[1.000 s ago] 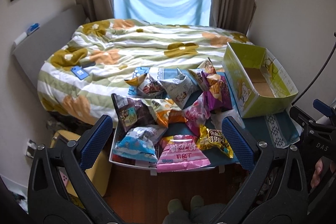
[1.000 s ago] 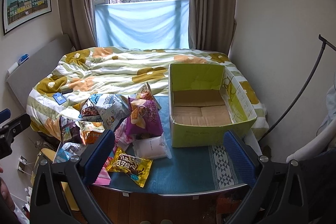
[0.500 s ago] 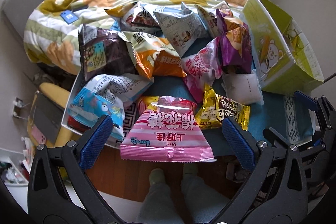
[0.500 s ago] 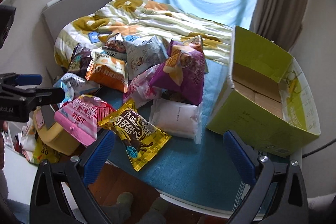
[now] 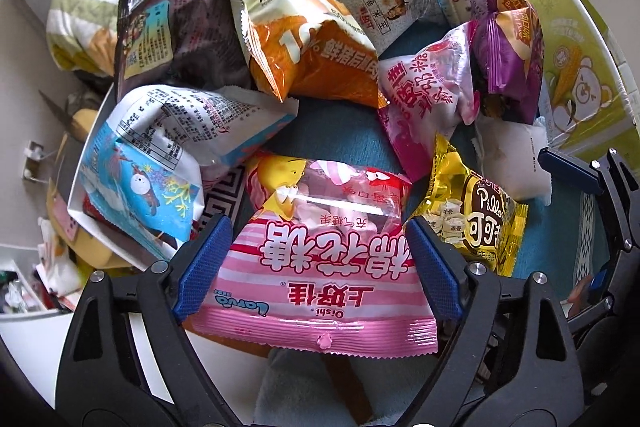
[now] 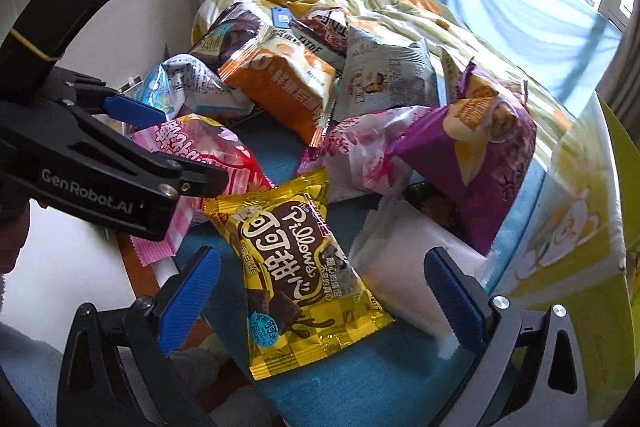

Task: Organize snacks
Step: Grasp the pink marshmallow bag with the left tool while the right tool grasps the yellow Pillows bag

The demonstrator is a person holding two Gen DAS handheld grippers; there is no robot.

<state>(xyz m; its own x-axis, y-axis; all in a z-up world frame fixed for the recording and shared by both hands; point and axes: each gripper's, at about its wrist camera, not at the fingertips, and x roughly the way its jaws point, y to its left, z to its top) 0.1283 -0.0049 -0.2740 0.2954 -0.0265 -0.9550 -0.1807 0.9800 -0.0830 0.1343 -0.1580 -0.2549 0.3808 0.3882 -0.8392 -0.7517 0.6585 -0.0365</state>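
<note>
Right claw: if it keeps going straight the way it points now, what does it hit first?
Most likely the yellow snack bag, which lies flat on the blue cloth between the open fingers of the right claw. The white packet sits just beside it, so depth is a little uncertain.

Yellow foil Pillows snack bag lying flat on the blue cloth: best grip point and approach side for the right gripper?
Come from above and pinch across the narrow width of the yellow foil Pillows bag, near its middle. It lies flat with both long edges clear between the right gripper's open jaws; its far end nearly meets the pink-and-white bag, its right side the white pouch.
</note>
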